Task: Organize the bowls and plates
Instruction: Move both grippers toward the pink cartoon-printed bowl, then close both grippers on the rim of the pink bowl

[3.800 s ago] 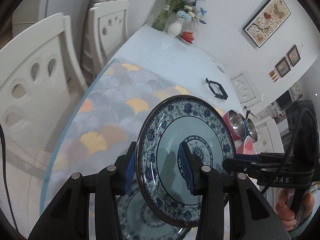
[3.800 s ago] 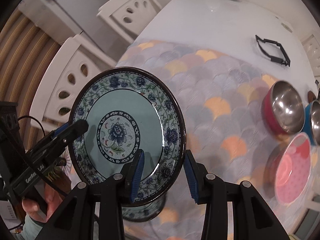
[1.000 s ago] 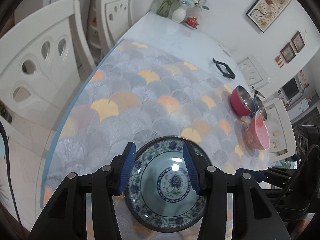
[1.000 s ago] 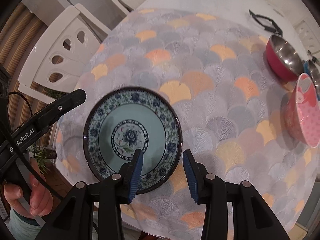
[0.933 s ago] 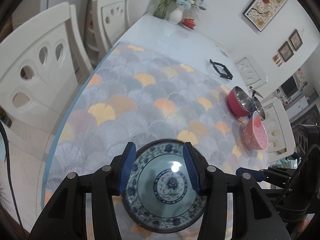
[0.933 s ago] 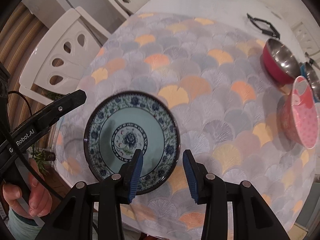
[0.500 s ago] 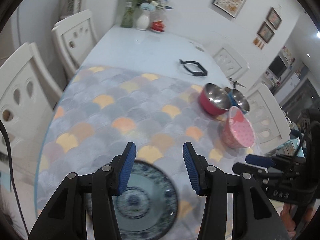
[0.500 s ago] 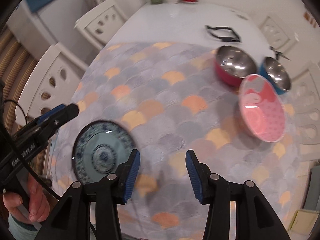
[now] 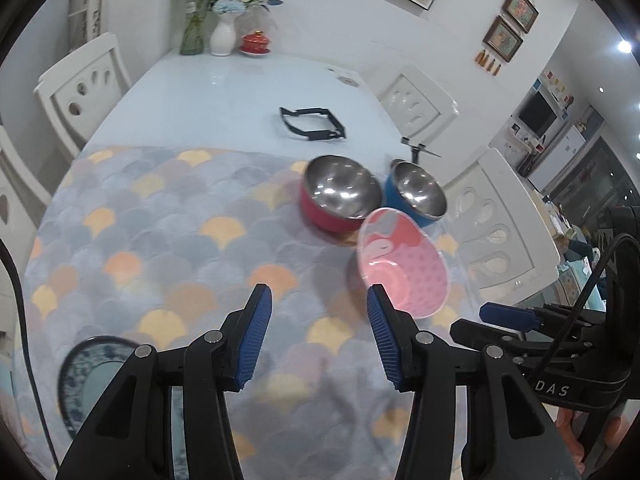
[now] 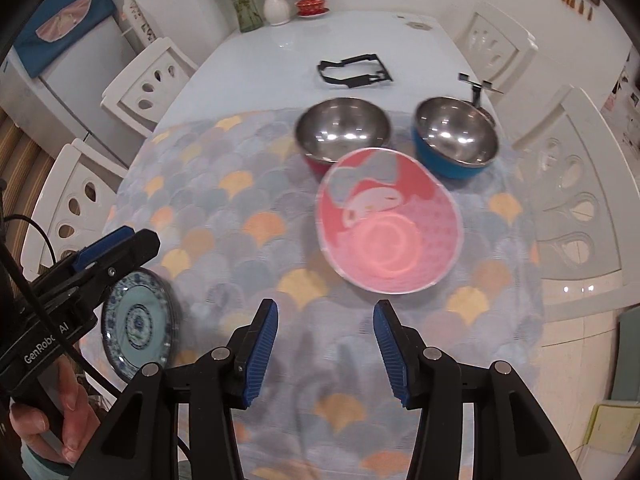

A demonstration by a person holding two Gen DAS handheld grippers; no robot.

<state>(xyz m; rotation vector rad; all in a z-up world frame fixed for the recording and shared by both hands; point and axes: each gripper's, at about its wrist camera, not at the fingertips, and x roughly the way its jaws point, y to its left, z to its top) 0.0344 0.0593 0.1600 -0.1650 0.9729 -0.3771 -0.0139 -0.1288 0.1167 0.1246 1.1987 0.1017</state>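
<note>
Near the table's [image 10: 360, 40] right edge sit my next targets — the pink bowl [image 10: 388, 224], red bowl [image 10: 342, 130] and blue bowl [image 10: 456, 140]. The patterned plate [image 10: 138, 322] rests at the near left corner. Both my left hand-held gripper [image 9: 318, 336] and right hand-held gripper [image 10: 324, 354] are released and empty — I judge nesting the bowls comes next.

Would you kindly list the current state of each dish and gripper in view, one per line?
Left gripper: open, nothing between the pads.
Right gripper: open, empty.
Blue-patterned plate: flat on the mat, released.
Pink bowl: tilted, leaning against the red bowl.
Red bowl: upright, empty.
Blue bowl: upright, empty.
</note>
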